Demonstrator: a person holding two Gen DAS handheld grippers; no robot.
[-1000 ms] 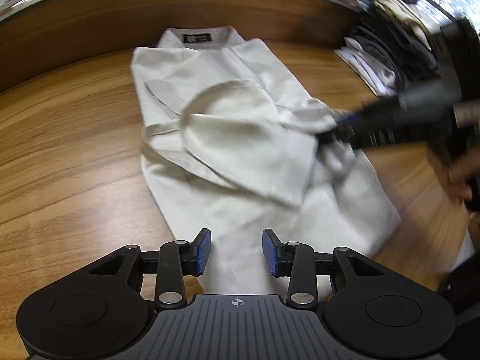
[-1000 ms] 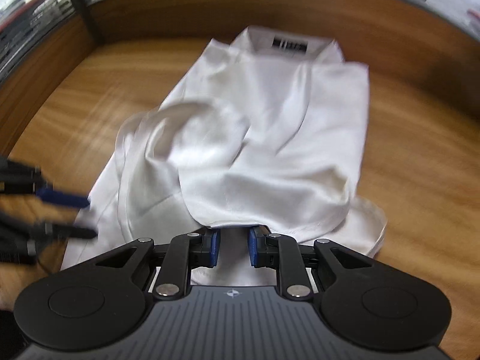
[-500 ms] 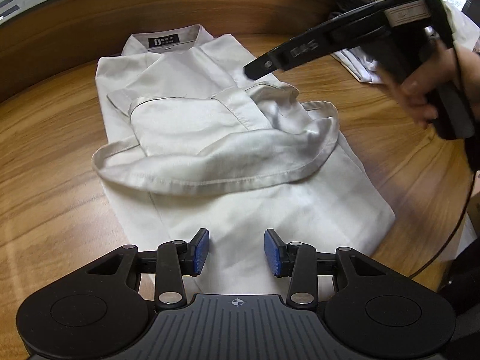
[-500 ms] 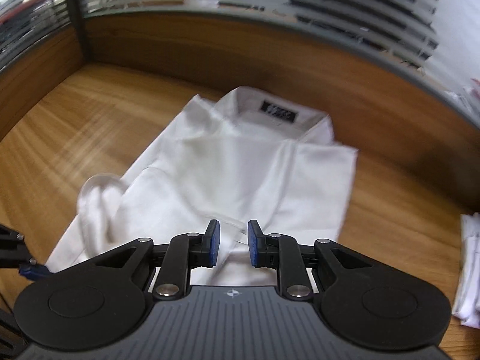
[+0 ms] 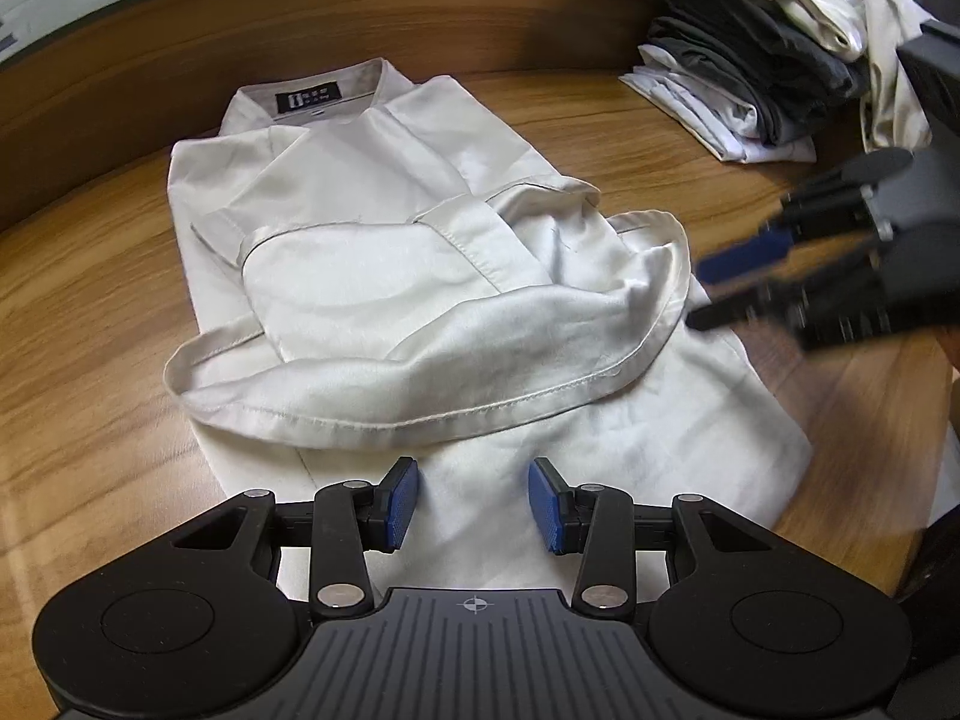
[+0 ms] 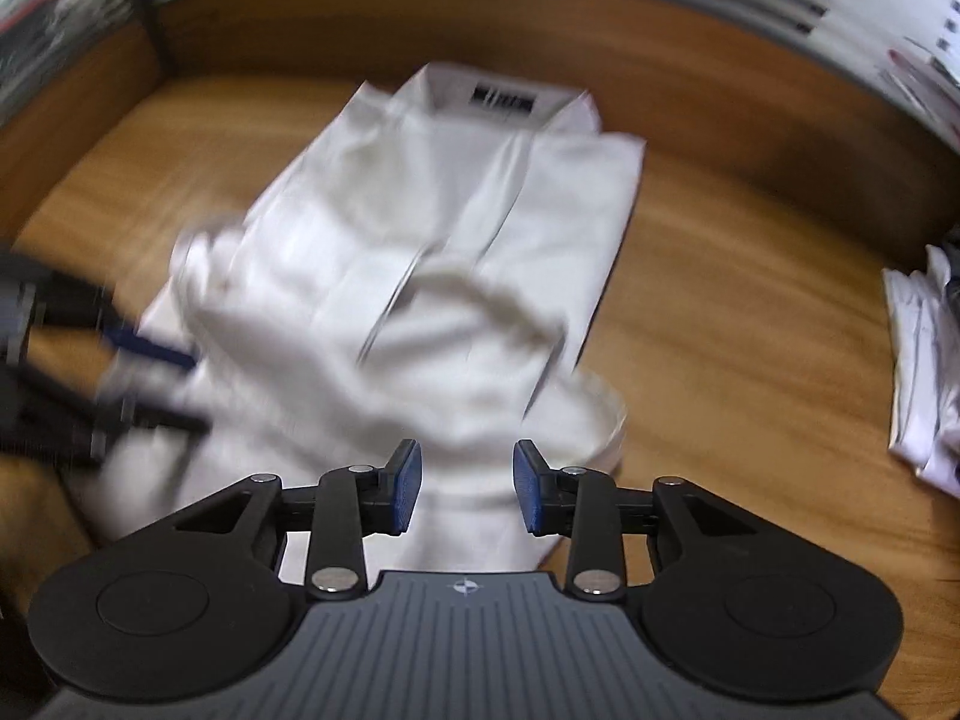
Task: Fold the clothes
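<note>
Left gripper (image 5: pixel 474 501) hovers part-open, empty, over the white shirt (image 5: pixel 420 276); right gripper (image 6: pixel 467 495), jaws opening, seemingly empty near the desk's (image 5: pixel 90 330) front edge.

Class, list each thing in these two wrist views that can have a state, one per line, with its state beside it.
White shirt: lying on the wooden table, partly folded, hem flap loose and rumpled on top.
Left claw: open, nothing between its pads.
Right claw: jaws opening, nothing gripped.
Stack of clothes: folded, piled at the table's far edge.
</note>
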